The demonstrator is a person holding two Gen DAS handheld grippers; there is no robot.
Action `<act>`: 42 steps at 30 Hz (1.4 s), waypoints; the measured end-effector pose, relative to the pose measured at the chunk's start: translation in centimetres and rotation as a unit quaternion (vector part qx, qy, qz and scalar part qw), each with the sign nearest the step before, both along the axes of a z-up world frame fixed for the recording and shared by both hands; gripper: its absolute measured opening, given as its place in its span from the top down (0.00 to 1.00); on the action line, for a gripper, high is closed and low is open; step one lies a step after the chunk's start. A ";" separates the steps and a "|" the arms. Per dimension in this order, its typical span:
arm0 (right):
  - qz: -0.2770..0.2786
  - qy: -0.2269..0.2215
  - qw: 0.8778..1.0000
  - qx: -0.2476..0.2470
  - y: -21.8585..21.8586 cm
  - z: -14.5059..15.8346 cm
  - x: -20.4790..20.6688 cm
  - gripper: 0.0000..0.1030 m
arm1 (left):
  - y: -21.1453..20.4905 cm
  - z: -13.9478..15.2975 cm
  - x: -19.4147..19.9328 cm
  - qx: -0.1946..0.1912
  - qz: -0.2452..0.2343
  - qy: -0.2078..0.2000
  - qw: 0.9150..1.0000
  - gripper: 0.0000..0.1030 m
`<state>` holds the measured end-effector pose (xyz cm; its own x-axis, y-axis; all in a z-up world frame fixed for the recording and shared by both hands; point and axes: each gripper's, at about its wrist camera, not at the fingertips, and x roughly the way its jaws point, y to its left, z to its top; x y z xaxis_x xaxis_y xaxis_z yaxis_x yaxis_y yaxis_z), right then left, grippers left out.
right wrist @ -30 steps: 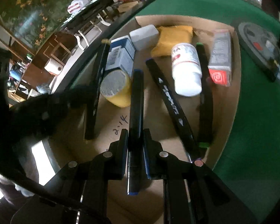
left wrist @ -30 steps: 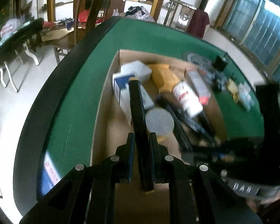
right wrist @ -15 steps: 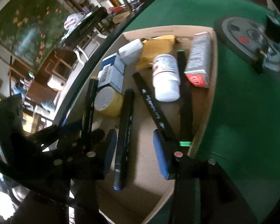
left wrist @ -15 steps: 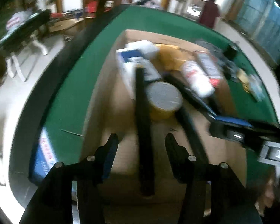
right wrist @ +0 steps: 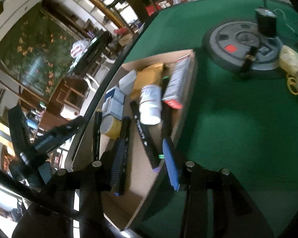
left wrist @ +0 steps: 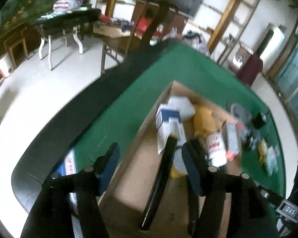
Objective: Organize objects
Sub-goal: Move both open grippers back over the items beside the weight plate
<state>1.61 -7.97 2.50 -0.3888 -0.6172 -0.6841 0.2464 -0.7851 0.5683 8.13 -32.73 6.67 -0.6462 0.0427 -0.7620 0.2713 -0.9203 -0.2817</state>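
Left fingers point(left wrist: 190, 170): opening, gripping nothing; black marker point(left wrist: 161, 180) lies loose between them, lower centre.
Right fingers point(right wrist: 169, 163): parted, empty.
Cardboard box point(right wrist: 186, 101): centre frame.

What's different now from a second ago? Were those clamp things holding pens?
Yes. Each gripper was shut on a black marker and has let go. The left gripper is opening, its marker lying loose in the cardboard box. The right gripper stands open, its blue-tipped marker dropped too. Both have pulled back. The white bottle and other contents stayed put.
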 end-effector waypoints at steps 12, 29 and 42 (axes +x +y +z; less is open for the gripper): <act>-0.094 0.001 0.995 -0.037 10.1 -0.2 0.2 0.56 | 2.5 -1.7 -0.4 0.034 -0.032 -0.030 0.998 0.36; -0.109 -0.011 0.993 -0.042 11.8 -1.7 0.4 0.56 | 3.8 -3.9 -10.2 0.053 -0.062 -0.118 0.990 0.36; -0.112 -0.012 0.993 -0.033 11.6 -1.9 0.1 0.56 | 2.4 1.5 -4.7 0.011 -0.065 -0.007 0.998 0.32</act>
<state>1.70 3.60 0.61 -0.5058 -0.5600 -0.6562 0.0549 -0.7800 0.6233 3.40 -30.36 8.19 -0.6242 0.1411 -0.7684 0.1546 -0.9418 -0.2985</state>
